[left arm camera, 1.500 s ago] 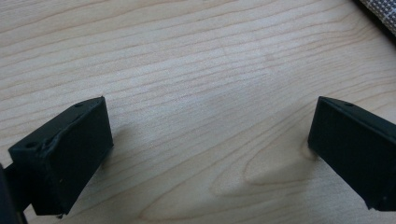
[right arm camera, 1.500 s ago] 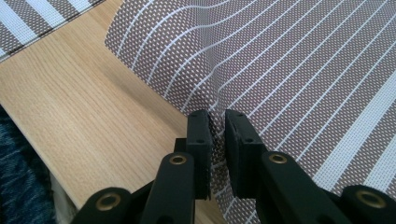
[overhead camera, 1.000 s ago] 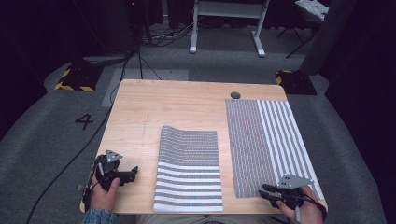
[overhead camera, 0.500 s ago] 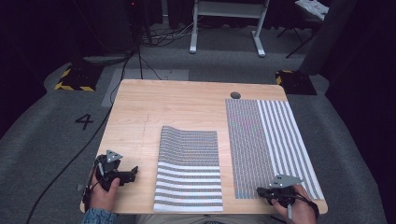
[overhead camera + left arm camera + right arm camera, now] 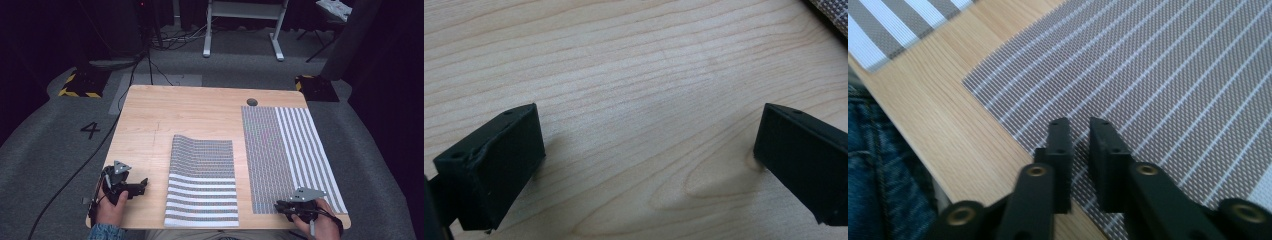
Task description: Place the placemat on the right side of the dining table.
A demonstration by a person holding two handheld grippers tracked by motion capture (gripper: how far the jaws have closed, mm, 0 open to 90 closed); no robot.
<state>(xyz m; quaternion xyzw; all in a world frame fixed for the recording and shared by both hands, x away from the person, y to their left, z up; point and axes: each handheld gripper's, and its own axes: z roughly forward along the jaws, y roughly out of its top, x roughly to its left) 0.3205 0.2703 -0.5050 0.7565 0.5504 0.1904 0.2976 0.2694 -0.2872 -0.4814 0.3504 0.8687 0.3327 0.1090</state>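
Since the earlier frames, the right gripper (image 5: 282,206) had slid left along the table's near edge and come in over the near left corner of the right mat (image 5: 290,150); the left gripper (image 5: 141,186) had stayed put.

That right mat, a long striped woven placemat, lay flat on the right side of the table (image 5: 185,112), running from near a small round hole (image 5: 252,102) at the far edge down to the near edge. In the right gripper view, the right gripper (image 5: 1080,131) had its jaws drawn almost together, a thin gap between them, held just over the mat (image 5: 1168,75) near its corner. It did not appear to grip the weave, though the view was too close to be sure.

A folded mat (image 5: 202,182) lay at the table's middle, well apart from the right one. The left gripper (image 5: 644,150) rested beside it over bare wood (image 5: 634,65), its jaws spread wide and holding nothing.

To do the grasp well, the jaws would likely need to open a little, tip low against the wood at the corner and slip one jaw under the edge before pinching. A thin, flat mat gives little to catch, so closing from above would probably just skid across the weave.
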